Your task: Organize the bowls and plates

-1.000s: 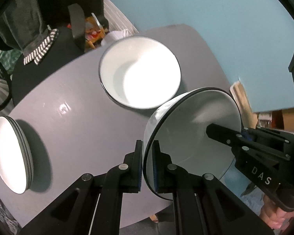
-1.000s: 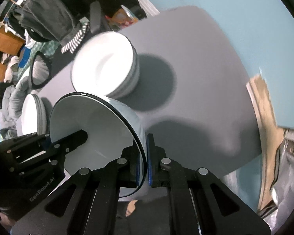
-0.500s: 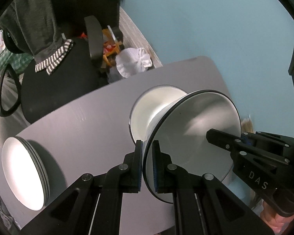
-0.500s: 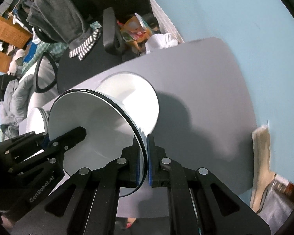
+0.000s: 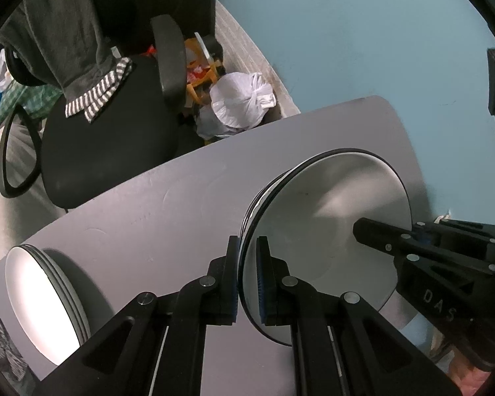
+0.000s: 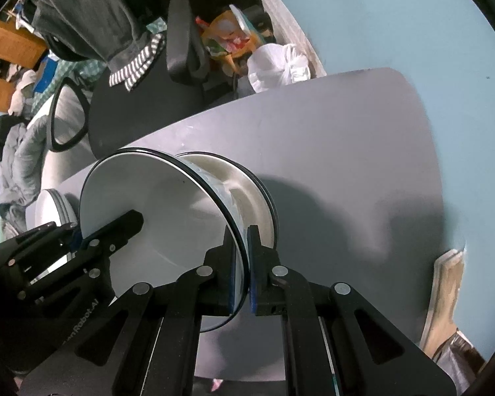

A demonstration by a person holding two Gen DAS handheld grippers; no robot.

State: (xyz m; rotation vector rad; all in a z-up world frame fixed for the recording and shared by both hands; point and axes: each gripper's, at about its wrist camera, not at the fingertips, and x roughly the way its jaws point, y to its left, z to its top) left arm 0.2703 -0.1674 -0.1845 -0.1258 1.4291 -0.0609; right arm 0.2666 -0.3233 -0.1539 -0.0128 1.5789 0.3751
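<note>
A white bowl with a dark rim (image 5: 323,231) (image 6: 155,204) is held between both grippers. My left gripper (image 5: 247,277) is shut on its near-left rim, and my right gripper (image 6: 242,264) is shut on the opposite rim. The held bowl sits directly over a stack of white bowls (image 6: 250,198), whose rims (image 5: 252,204) peek out just beyond it. Whether the two touch I cannot tell. A stack of white plates (image 5: 39,300) (image 6: 51,204) rests on the grey table (image 5: 168,217) at the left.
A black office chair (image 5: 109,145) with grey clothing draped on it stands beyond the table's far edge. A white plastic bag (image 5: 241,102) and colourful clutter lie on the floor by the blue wall (image 5: 363,33). Bare tabletop (image 6: 363,151) lies right of the bowls.
Both grippers carried the bowl across the table toward the bowl stack and slightly down. The stack, once plainly visible beyond it, is now almost fully covered by the held bowl.
</note>
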